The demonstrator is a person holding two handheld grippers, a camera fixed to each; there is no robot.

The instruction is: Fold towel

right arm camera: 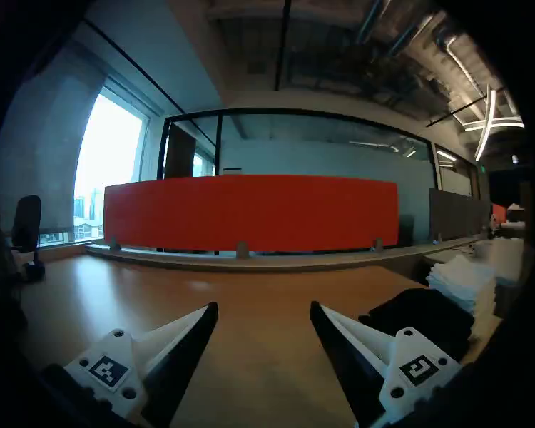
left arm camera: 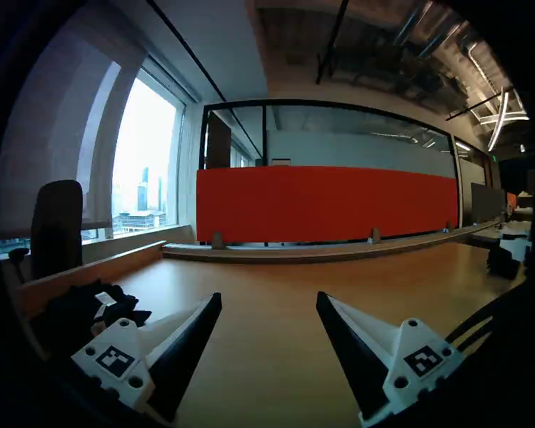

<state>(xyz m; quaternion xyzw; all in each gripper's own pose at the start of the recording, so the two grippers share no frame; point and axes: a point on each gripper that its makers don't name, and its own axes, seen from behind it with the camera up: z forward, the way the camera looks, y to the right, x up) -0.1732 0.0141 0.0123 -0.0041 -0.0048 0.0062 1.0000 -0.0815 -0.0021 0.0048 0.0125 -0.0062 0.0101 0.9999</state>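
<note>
The left gripper (left arm camera: 268,294) is seen in the left gripper view held low over a bare wooden surface (left arm camera: 282,285). Its jaws are spread wide and nothing is held between them. A crumpled heap of black cloth (left arm camera: 75,314) with a small white tag is seen lying on the surface just beside the left-hand finger, close to a raised wooden edge. A dark chair (left arm camera: 55,225) is seen behind it, in front of a bright window (left arm camera: 143,167).

In the right gripper view, the right gripper (right arm camera: 263,304) is likewise held low over the same wooden surface, with its jaws wide apart and empty. A black towel (right arm camera: 424,314) is seen lying on the surface just beside the right-hand finger, not touched by it as far as can be told. A stack of folded white towels (right arm camera: 467,282) is placed right behind the black towel, near the surface's edge.

A long red partition (right arm camera: 253,212) is seen standing along the far side of the surface, with a glass wall (right arm camera: 317,150) behind it. Lit ceiling lamps (right arm camera: 490,118) are seen at the upper right.
</note>
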